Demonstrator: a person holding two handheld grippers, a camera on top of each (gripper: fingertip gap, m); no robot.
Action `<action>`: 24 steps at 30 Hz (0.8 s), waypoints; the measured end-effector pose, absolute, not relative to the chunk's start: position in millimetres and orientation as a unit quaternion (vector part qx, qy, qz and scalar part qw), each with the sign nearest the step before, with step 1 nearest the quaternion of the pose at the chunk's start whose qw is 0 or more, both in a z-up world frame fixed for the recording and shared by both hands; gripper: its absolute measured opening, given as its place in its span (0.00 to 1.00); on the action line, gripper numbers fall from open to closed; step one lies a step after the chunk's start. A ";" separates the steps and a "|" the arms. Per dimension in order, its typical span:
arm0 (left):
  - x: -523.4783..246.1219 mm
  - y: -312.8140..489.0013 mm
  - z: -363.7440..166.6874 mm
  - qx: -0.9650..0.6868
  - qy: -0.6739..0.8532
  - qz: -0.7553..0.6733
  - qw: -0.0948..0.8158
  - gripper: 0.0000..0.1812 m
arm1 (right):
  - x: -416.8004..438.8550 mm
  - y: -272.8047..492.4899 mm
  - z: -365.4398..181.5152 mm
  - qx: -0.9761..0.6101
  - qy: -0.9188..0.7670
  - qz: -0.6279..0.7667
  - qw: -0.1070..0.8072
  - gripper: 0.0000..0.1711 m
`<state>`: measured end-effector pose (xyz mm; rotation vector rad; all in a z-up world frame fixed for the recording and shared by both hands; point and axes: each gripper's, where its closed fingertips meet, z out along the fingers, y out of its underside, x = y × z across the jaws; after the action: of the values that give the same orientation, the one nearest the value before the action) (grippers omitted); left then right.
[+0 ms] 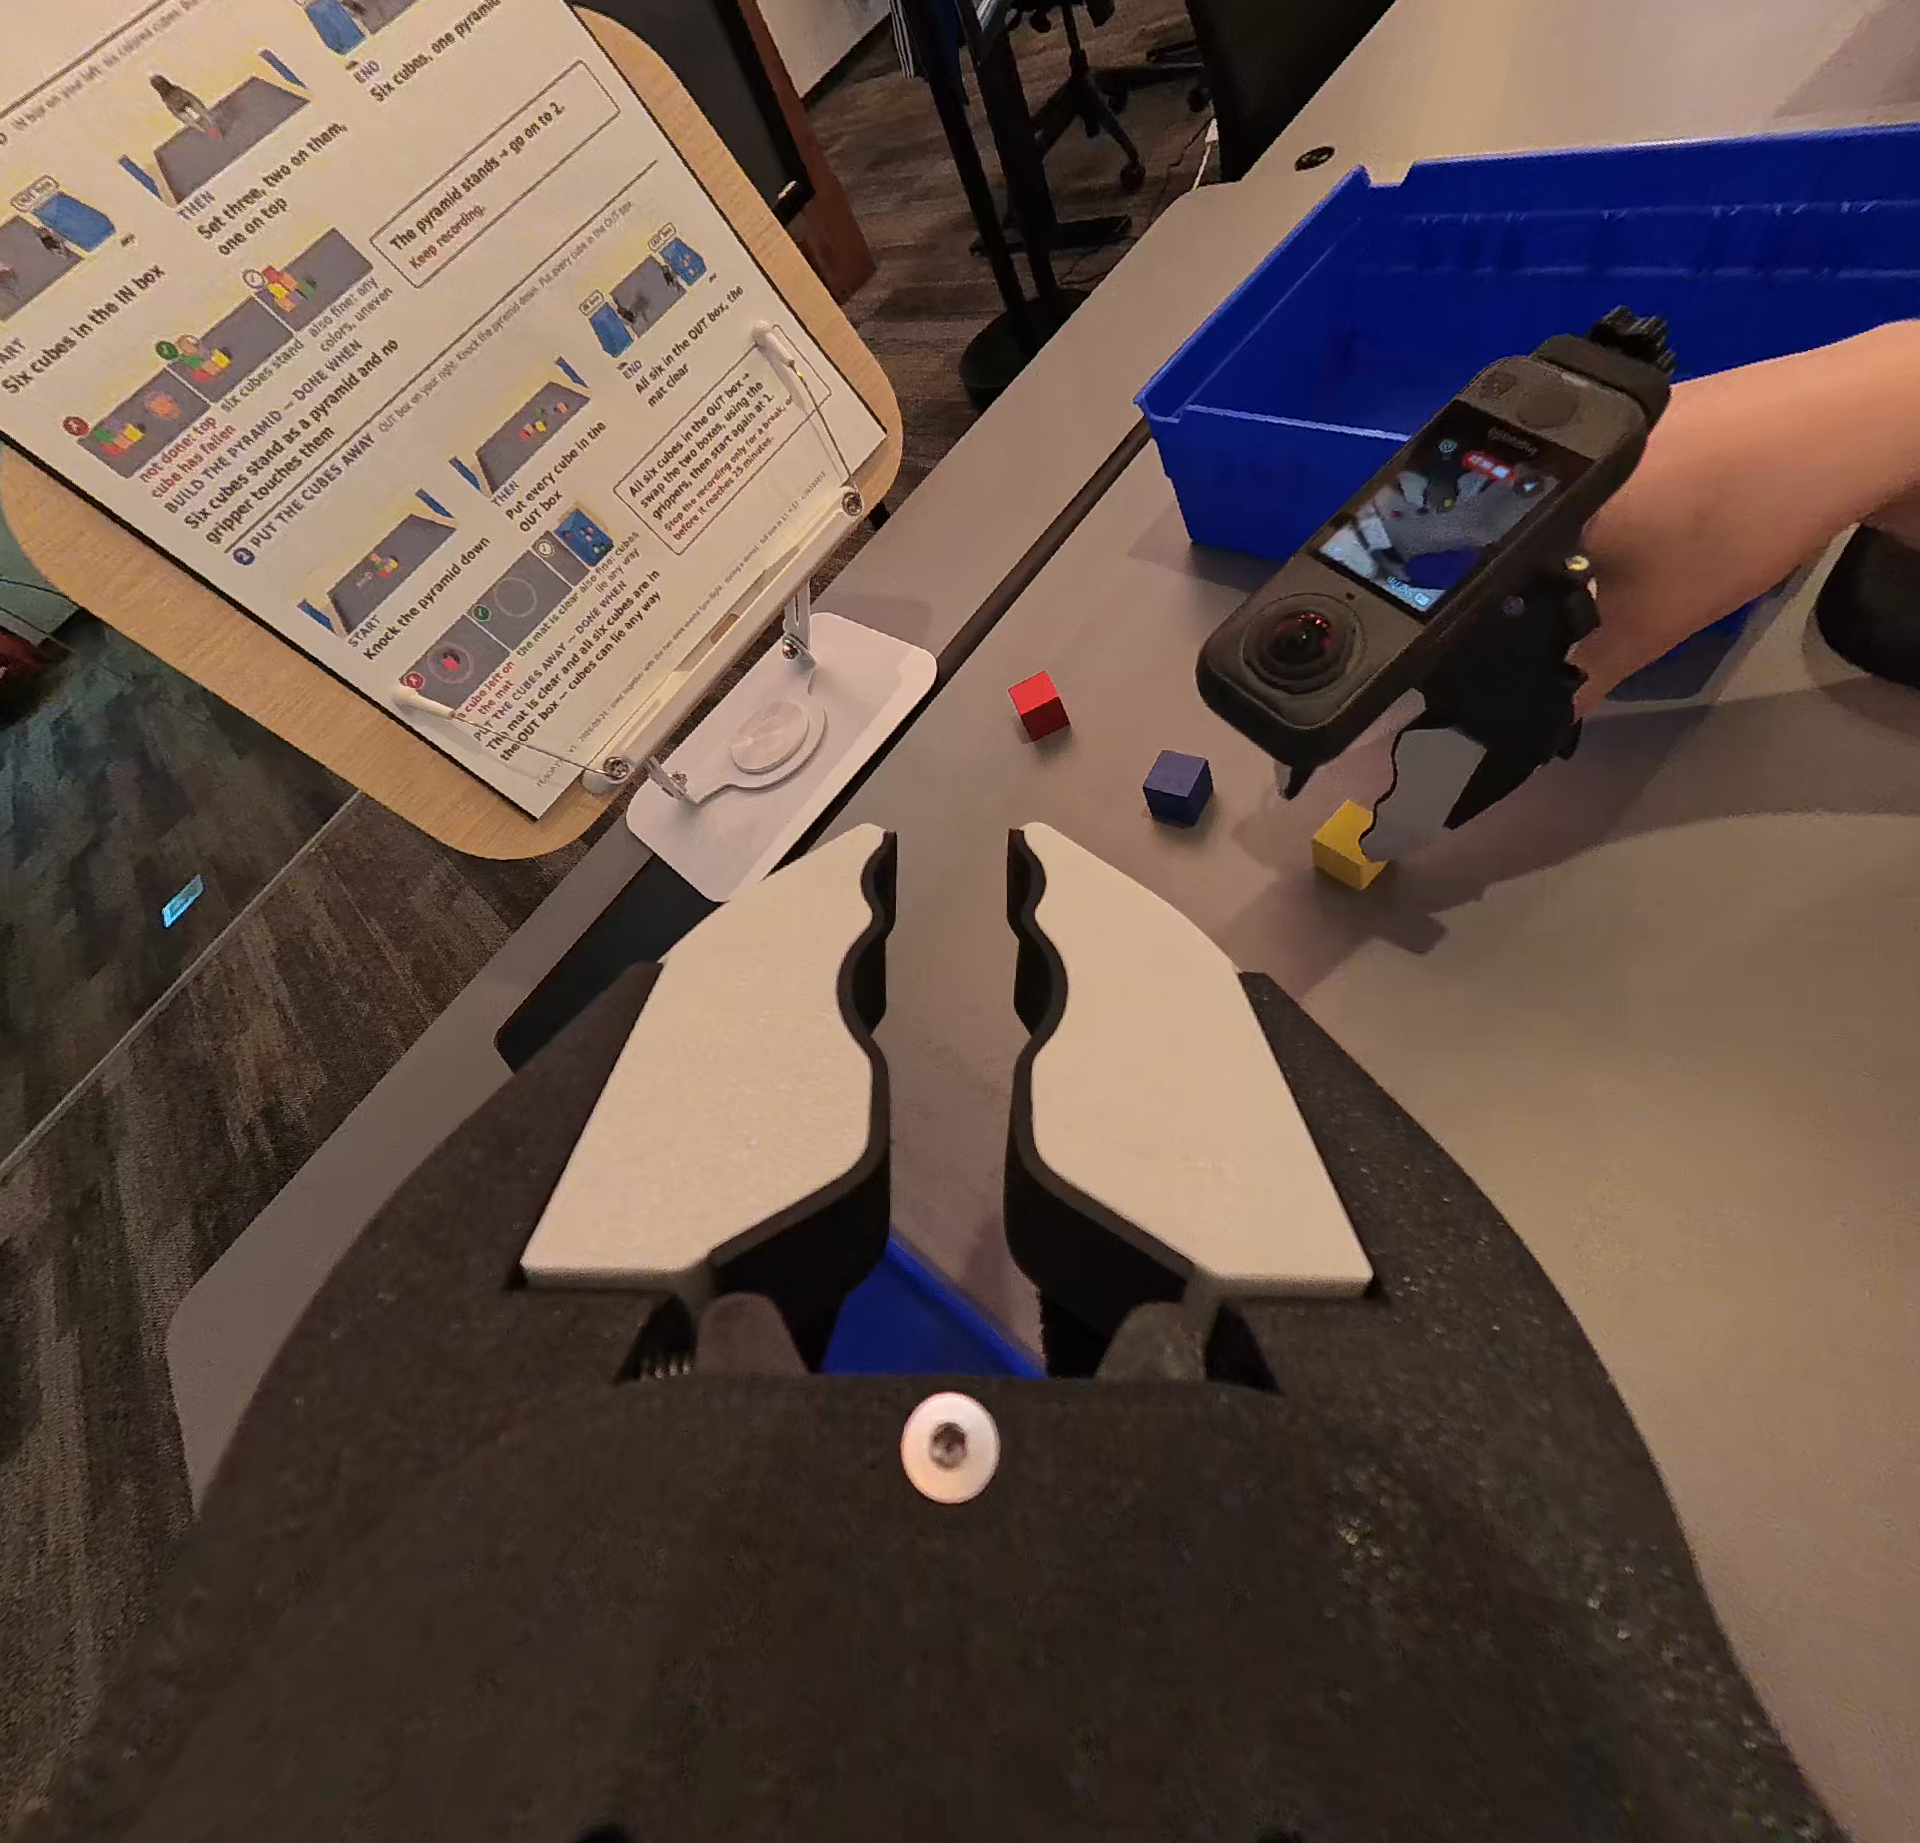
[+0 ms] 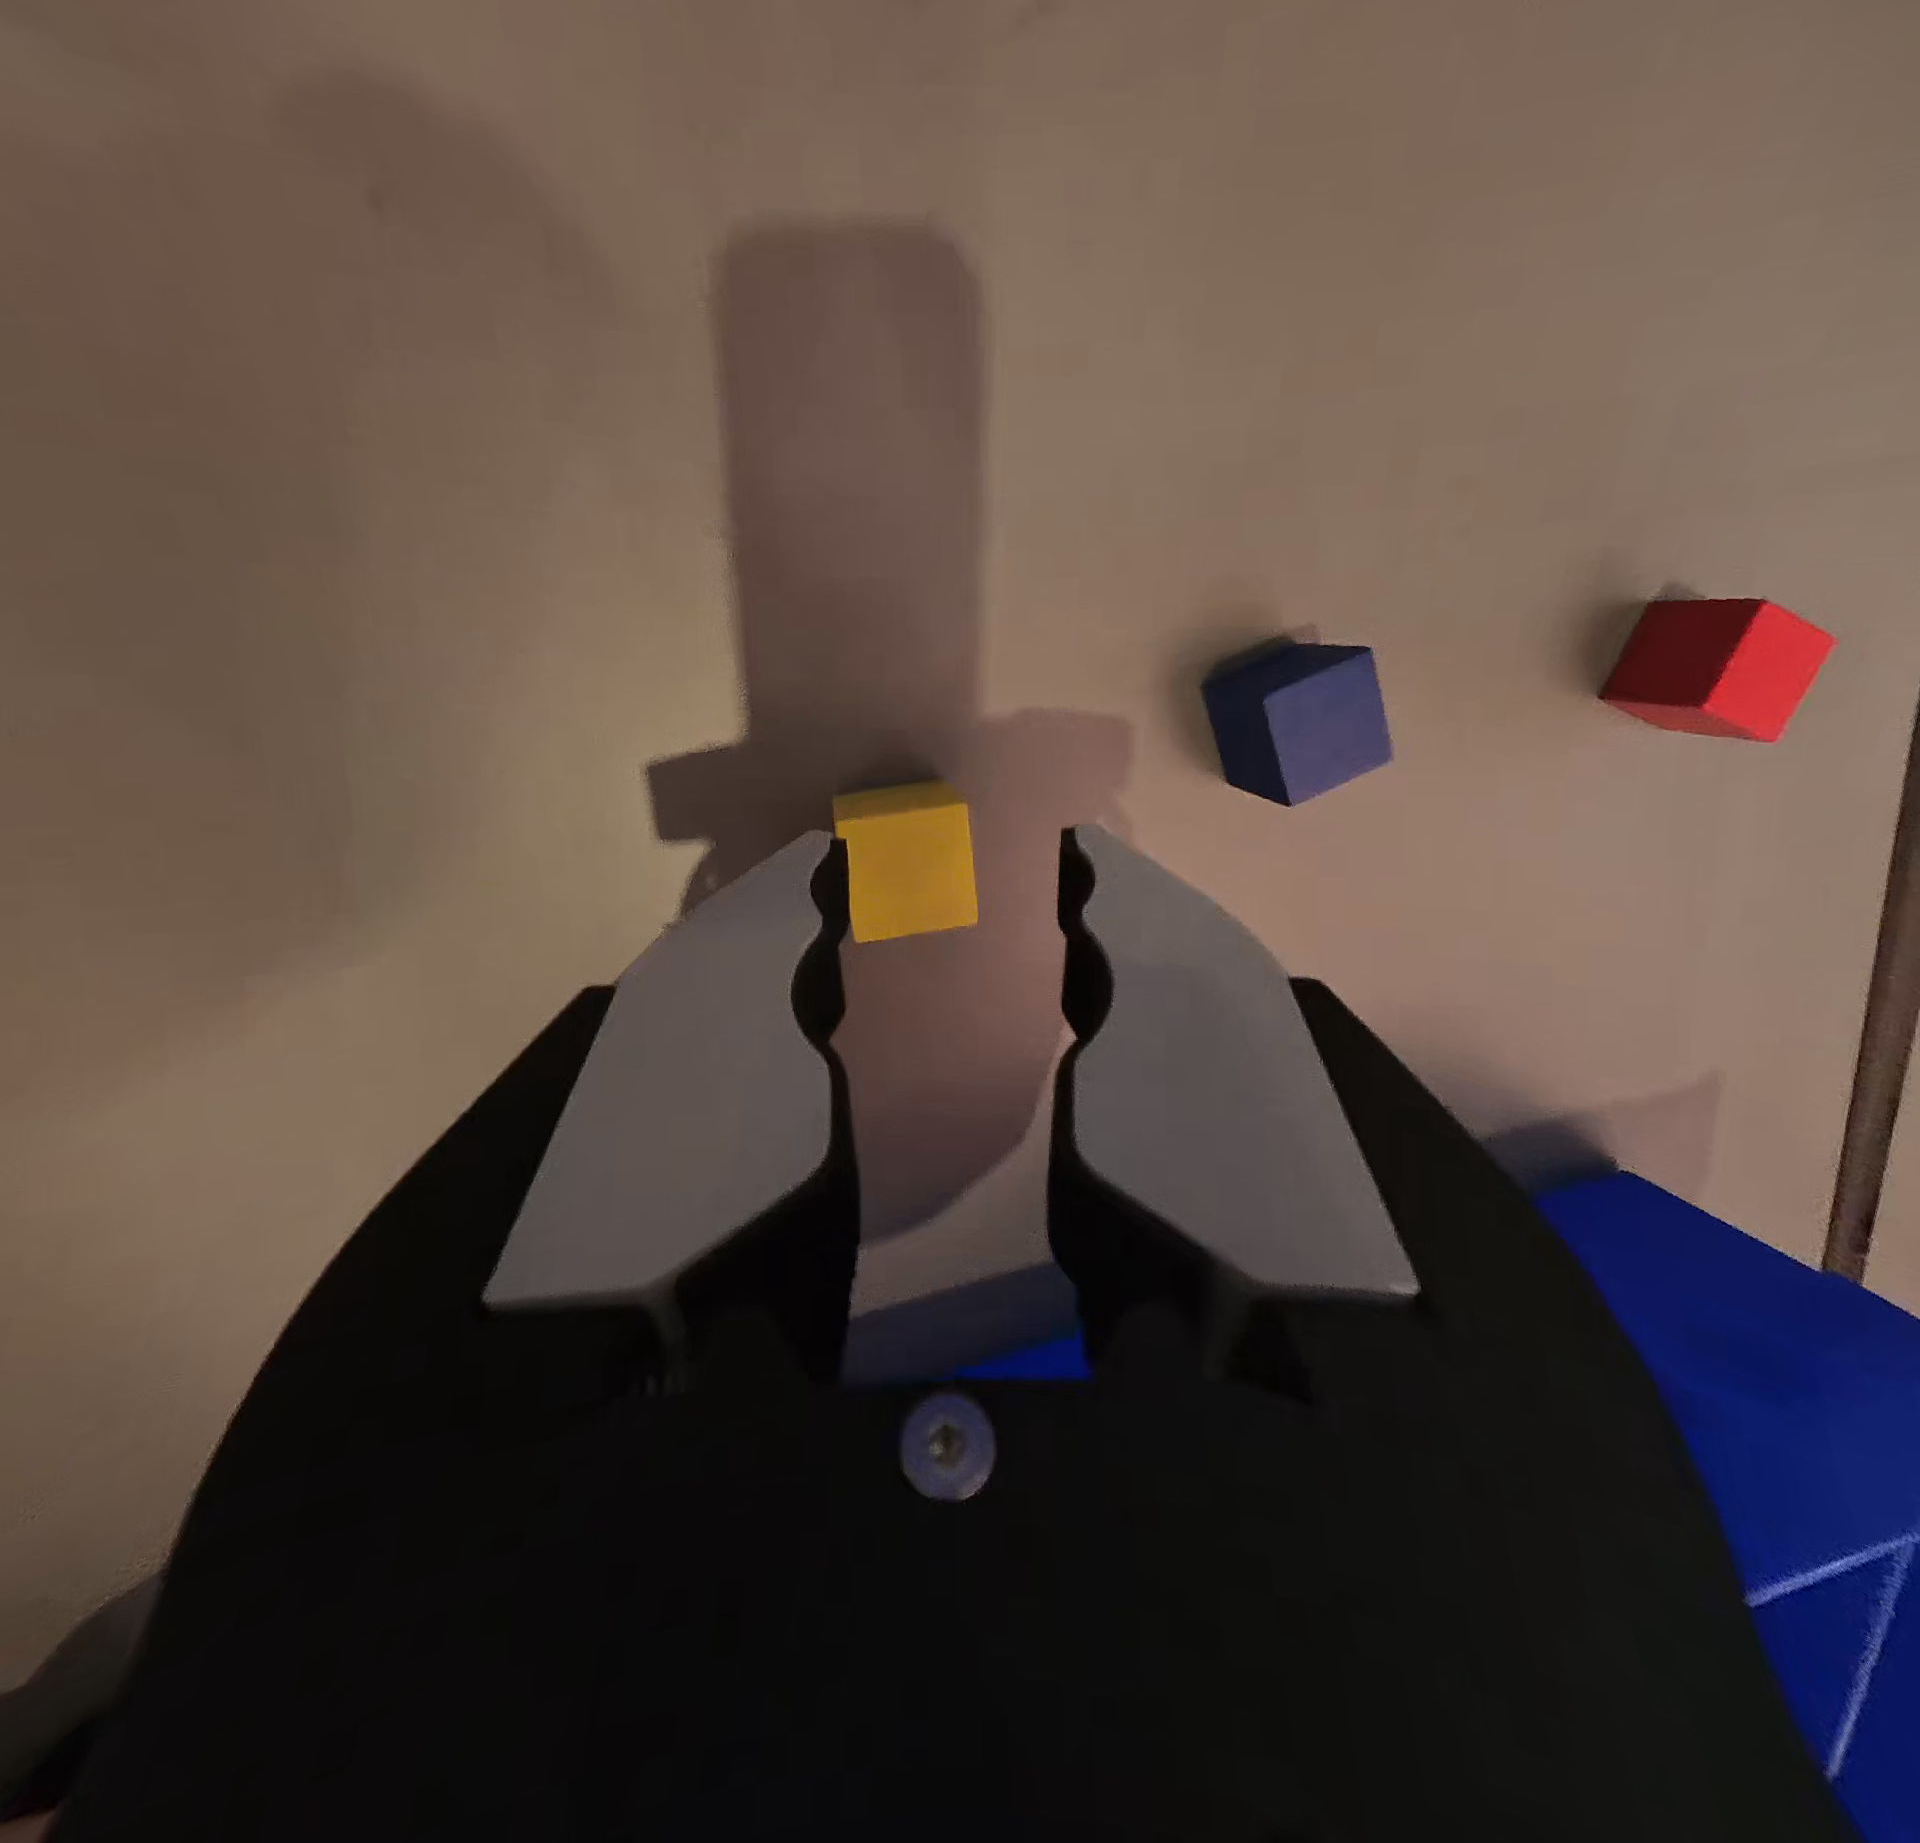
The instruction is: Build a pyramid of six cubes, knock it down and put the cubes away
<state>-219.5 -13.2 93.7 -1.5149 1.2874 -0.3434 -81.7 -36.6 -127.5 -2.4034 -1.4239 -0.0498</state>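
Right tool (image 2: 945,837) — I am holding it wide, yellow cube (image 2: 910,861) sitting between its tips on the bench (image 2: 416,546). Left tool (image 1: 951,837) — hovering parted, empty. Blue cube (image 2: 1299,723), red cube (image 2: 1720,666) lying beside.

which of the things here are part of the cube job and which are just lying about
Part of the job:
- yellow cube, between the open fingers of the right gripper
- blue cube, loose on the table
- red cube, loose on the table
- blue bin
- left gripper, open and empty

Just lying about:
- instruction sheet on its stand
- office chair beyond the table
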 end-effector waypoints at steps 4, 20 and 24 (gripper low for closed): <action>-221.9 -12.9 96.3 -0.635 0.536 -0.148 0.536 0.11 | -78.2 -39.6 -128.8 -0.851 -0.499 -0.011 0.164 0.24; -221.7 -14.7 95.5 -0.634 0.540 -0.144 0.535 0.11 | -78.7 -47.3 -146.2 -0.843 -0.521 0.021 0.130 0.17; -223.1 -14.3 96.4 -0.634 0.538 -0.145 0.536 0.11 | -74.2 -49.4 -118.8 -0.842 -0.516 0.028 0.154 0.16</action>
<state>-223.1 -14.3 96.4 -1.5103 1.2820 -0.3457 -74.2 -49.4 -118.8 -2.4147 -1.4796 0.0809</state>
